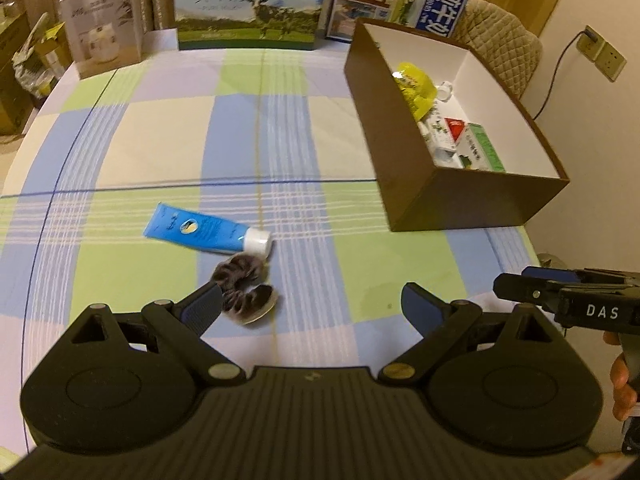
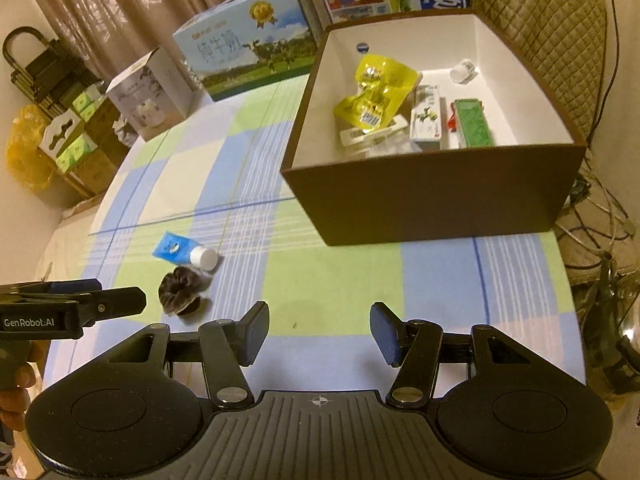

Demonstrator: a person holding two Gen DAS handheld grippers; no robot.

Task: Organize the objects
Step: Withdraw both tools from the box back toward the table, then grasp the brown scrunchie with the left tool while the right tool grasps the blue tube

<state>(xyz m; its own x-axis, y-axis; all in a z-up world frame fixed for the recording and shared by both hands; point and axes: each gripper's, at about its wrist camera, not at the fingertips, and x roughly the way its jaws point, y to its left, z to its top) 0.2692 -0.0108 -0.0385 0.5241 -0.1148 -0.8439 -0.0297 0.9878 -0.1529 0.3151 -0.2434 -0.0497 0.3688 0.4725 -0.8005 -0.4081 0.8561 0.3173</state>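
A blue tube with a white cap point(image 1: 202, 230) lies on the checked tablecloth, and a dark fuzzy scrunchie point(image 1: 246, 288) sits just in front of the cap. My left gripper point(image 1: 312, 300) is open above the cloth, its left fingertip point(image 1: 206, 302) right beside the scrunchie, with nothing between the jaws. My right gripper point(image 2: 320, 322) is open too, empty, over bare cloth in front of the brown box point(image 2: 432, 200). The tube point(image 2: 180, 250) and scrunchie point(image 2: 180, 290) lie to its left. Inside the box are a yellow pouch point(image 2: 376, 92), small cartons point(image 2: 426, 118) and a green packet point(image 2: 474, 122).
Milk cartons point(image 1: 248, 4) and a white box point(image 1: 104, 24) stand along the table's far edge. A padded chair point(image 1: 500, 44) is behind the brown box point(image 1: 404, 160). Cables and a wall socket point(image 1: 600, 52) are off the table's right side. Each hand's gripper shows at the other view's edge.
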